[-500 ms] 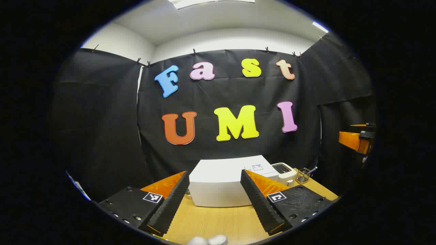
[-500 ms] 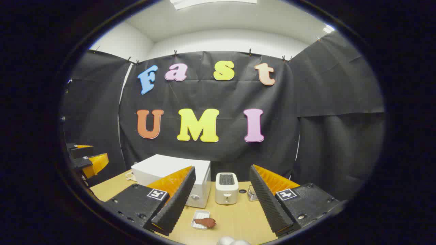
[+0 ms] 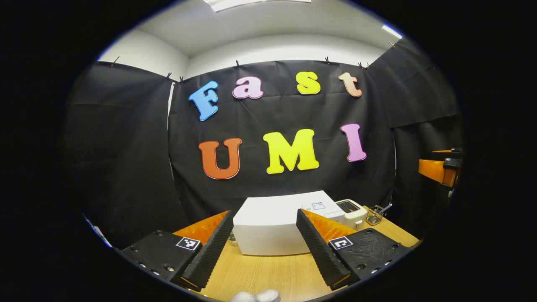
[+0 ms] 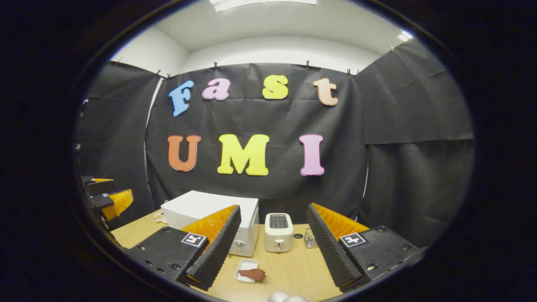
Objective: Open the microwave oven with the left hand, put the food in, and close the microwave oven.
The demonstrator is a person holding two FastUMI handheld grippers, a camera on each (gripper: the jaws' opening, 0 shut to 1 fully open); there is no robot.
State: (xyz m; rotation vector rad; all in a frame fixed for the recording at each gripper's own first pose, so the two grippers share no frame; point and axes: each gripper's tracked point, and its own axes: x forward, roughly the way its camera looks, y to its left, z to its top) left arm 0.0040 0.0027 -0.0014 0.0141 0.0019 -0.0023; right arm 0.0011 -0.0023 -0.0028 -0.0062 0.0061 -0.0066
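A pale wooden counter (image 4: 289, 268) is running across the booth, with black cloth hanging behind it and a white wall and ceiling lights showing above. The white microwave oven (image 3: 272, 228) is sitting at the back of the counter with its door shut. Just beside it a white toaster (image 4: 278, 232) is standing, and next to that a small wire basket (image 3: 373, 216) is holding what may be utensils, too small to tell. In the right gripper view, the food (image 4: 253, 274), a reddish-brown piece, is lying on a small white tray (image 4: 244, 269) on the counter in front of the microwave oven, apart from it.

The left gripper (image 3: 262, 247) is hovering above the counter, pointing straight at the microwave oven, its fingers spread wide and holding nothing. The right gripper (image 4: 270, 251) is hanging level over the counter near the tray, its fingers likewise standing wide apart and empty. At the far left edge of the right gripper view, the left gripper is showing again, well apart from the right one.
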